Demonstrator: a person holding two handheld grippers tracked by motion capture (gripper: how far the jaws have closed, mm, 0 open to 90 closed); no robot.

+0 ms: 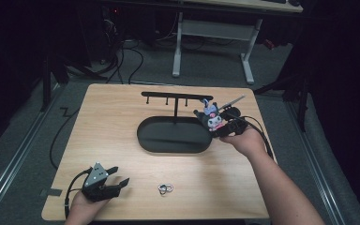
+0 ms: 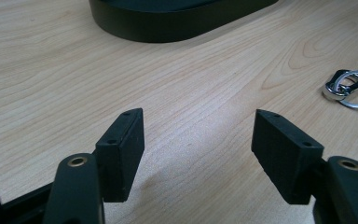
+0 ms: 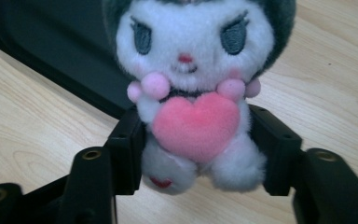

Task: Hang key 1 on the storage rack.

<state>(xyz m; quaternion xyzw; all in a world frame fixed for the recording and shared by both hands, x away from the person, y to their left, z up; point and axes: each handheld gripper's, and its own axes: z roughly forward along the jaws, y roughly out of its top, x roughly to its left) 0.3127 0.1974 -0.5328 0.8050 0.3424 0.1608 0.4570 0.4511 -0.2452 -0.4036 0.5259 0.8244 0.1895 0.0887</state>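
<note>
A small plush toy [image 1: 214,120] with a white face, dark hood and pink heart [image 3: 196,123] sits between the jaws of my right gripper [image 1: 215,126], just right of the black oval tray. In the right gripper view the two black pads [image 3: 127,149] lie against both sides of its body, so my right gripper [image 3: 198,144] is shut on it. My left gripper [image 1: 121,174] rests low at the table's front left corner. Its jaws stand wide apart over bare wood, and my left gripper [image 2: 198,140] is open with nothing between them.
The black oval tray [image 1: 145,140] carries a thin post with a hook bar [image 1: 176,97]. Its rim [image 2: 168,28] lies ahead of the left gripper. A metal key ring [image 1: 165,189] [image 2: 349,86] lies on the wood near the front edge. White desk legs stand beyond the table.
</note>
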